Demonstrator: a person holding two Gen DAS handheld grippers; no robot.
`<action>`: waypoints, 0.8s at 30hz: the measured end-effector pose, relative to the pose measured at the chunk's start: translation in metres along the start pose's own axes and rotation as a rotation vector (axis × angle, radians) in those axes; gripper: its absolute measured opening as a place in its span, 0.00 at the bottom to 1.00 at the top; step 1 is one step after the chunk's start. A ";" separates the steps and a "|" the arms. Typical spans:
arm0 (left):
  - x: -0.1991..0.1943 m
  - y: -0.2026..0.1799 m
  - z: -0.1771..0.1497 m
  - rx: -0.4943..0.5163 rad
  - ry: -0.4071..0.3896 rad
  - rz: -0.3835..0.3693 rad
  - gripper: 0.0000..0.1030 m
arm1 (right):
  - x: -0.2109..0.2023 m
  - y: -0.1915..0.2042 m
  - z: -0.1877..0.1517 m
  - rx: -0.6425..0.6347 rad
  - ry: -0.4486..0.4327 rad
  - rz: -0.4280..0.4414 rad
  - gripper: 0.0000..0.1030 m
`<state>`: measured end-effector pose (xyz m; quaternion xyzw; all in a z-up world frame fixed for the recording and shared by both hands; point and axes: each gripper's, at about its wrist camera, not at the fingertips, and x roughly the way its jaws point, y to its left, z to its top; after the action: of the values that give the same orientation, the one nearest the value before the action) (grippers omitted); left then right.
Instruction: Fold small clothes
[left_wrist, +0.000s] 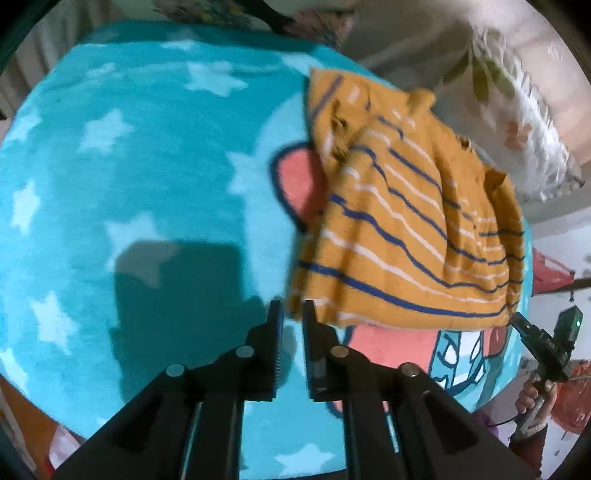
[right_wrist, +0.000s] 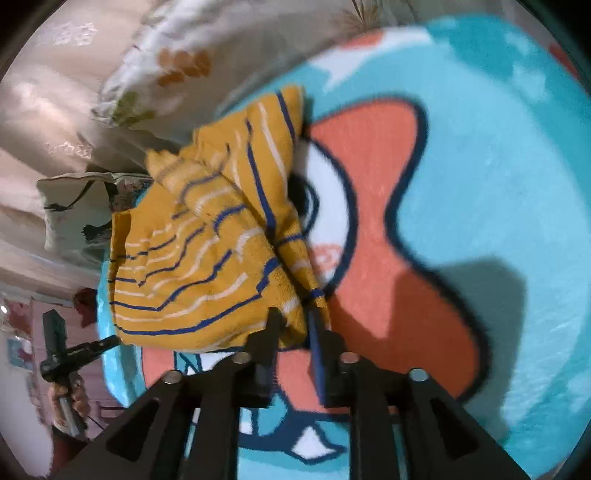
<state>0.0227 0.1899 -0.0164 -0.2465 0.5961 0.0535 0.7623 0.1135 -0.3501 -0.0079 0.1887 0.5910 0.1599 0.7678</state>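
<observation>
Turquoise star blanket (left_wrist: 129, 184) covers the surface; the mustard striped garment (left_wrist: 406, 236) hangs bunched above its cartoon print. Left gripper (left_wrist: 293, 314) pinches one lower corner, jaws nearly closed. Right gripper (right_wrist: 294, 319) clamps the other corner likewise.

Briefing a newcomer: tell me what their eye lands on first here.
The mustard striped garment, held up and crumpled, right of centre in the left wrist view. Each gripper, left gripper and right gripper, pinches a lower corner. Beneath lies a turquoise star-print cartoon blanket.
</observation>
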 end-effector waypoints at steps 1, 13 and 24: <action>-0.010 0.002 0.000 0.001 -0.032 0.000 0.16 | -0.009 0.004 0.003 -0.024 -0.031 -0.030 0.25; 0.020 -0.110 0.069 0.265 -0.127 -0.138 0.47 | 0.058 0.145 0.063 -0.331 -0.037 0.047 0.25; 0.073 -0.049 0.147 0.038 -0.096 -0.219 0.46 | 0.098 0.069 0.153 -0.026 -0.132 -0.136 0.24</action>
<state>0.1914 0.1959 -0.0447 -0.2926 0.5294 -0.0295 0.7958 0.2841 -0.2588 -0.0221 0.1482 0.5486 0.1021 0.8165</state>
